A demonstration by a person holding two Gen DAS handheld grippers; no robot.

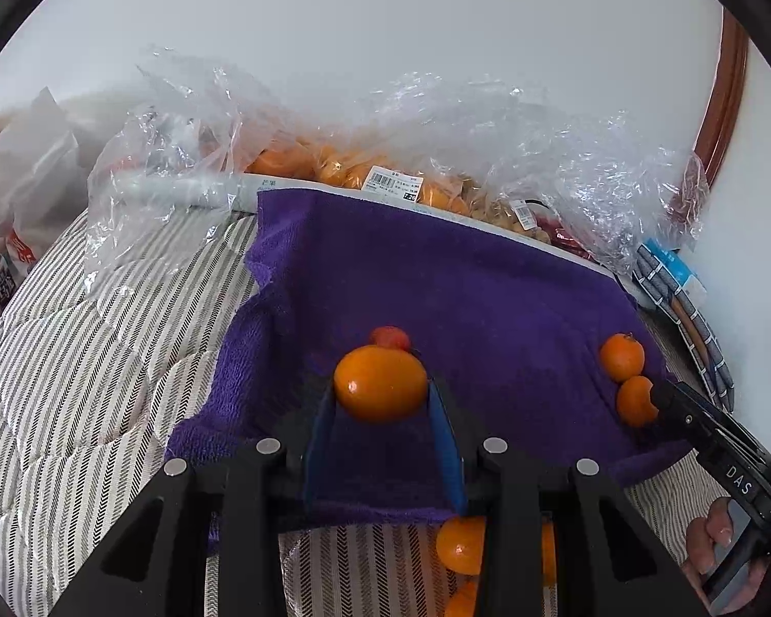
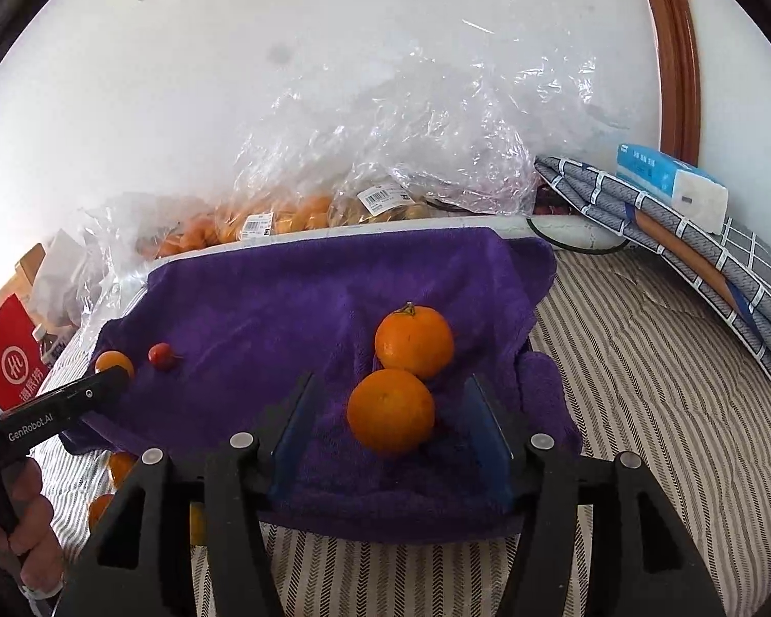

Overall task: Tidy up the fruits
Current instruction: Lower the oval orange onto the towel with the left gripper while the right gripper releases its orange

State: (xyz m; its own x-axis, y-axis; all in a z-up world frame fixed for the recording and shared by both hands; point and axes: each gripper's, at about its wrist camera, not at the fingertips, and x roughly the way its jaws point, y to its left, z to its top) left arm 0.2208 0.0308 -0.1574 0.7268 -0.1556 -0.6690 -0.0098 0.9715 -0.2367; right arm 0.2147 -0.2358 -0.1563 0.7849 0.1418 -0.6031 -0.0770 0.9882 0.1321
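Observation:
A purple towel [image 1: 437,277] lies over a striped bed. In the left wrist view my left gripper [image 1: 380,398] is shut on an orange [image 1: 380,383] just above the towel. A small red fruit [image 1: 390,337] lies right behind it. Two more oranges sit at the towel's right, one [image 1: 622,357] farther and one [image 1: 635,401] nearer. In the right wrist view my right gripper [image 2: 390,411] is open, its blue pads [image 2: 295,429] standing either side of the nearer orange [image 2: 390,411] without touching it. The farther orange [image 2: 414,342] touches it from behind.
Clear plastic bags of oranges [image 1: 334,164] and other fruit lie along the wall behind the towel. Loose oranges [image 1: 460,545] lie on the striped bedding [image 1: 92,360] below the towel's front edge. Folded checked cloth [image 2: 694,267] and a tissue pack [image 2: 668,185] are at right.

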